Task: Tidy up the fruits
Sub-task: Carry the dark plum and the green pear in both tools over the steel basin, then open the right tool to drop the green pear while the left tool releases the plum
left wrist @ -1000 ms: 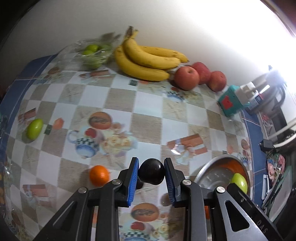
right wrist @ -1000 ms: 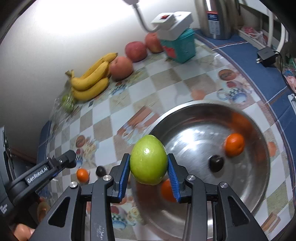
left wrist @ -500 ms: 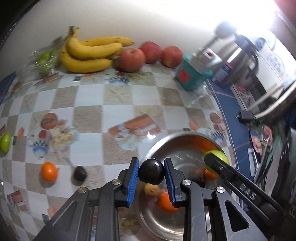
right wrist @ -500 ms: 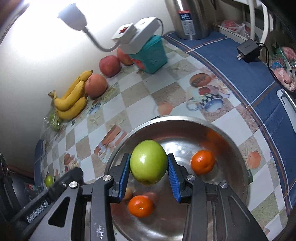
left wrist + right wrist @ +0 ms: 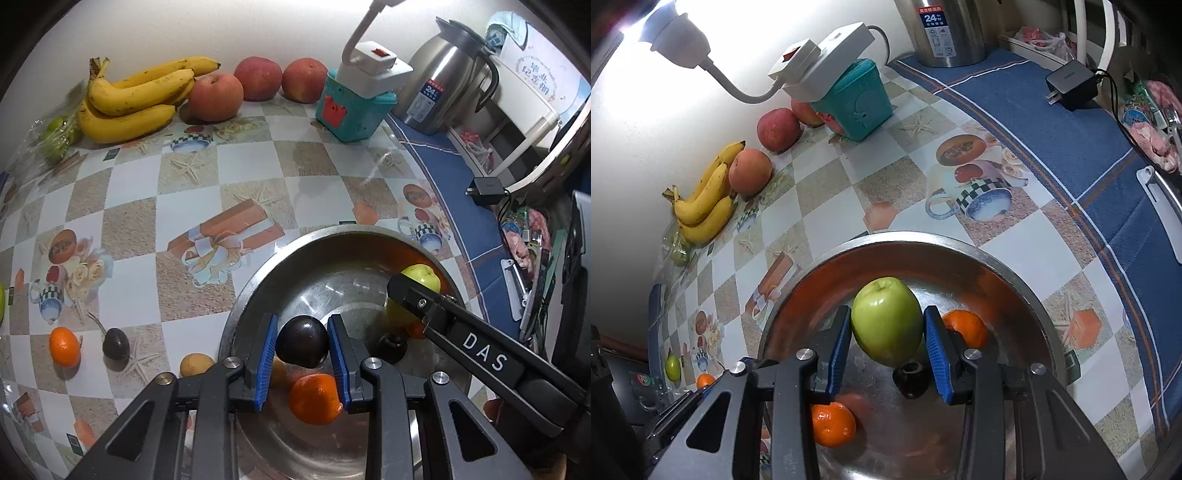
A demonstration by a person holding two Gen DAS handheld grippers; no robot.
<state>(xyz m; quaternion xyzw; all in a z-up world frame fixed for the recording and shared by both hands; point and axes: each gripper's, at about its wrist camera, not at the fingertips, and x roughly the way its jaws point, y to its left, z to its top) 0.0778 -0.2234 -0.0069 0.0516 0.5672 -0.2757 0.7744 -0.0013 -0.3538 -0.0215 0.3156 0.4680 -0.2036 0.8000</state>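
Note:
My left gripper [image 5: 302, 352] is shut on a dark plum [image 5: 302, 346] and hangs over the left part of the steel bowl [image 5: 258, 284]. My right gripper [image 5: 886, 334] is shut on a green apple [image 5: 886, 319] over the same bowl [image 5: 1027, 284]; its arm and the apple [image 5: 423, 275] show at the right of the left wrist view. Inside the bowl lie two oranges [image 5: 833, 424] [image 5: 966, 326] and a dark fruit [image 5: 910, 378]. On the cloth to the left of the bowl lie an orange [image 5: 64, 347], another dark plum [image 5: 115, 345] and a small yellow fruit [image 5: 195, 363].
Bananas [image 5: 129, 96], three red apples [image 5: 218, 96] and a bag of green fruit [image 5: 59, 133] line the wall. A teal box [image 5: 351, 110] bears a white lamp base, with a steel kettle [image 5: 443, 88] beside it. A charger [image 5: 1071, 85] lies on the blue cloth.
Both grippers have moved from the table's left side to over the bowl and sunk a little, each keeping its fruit. The left gripper has also rolled.

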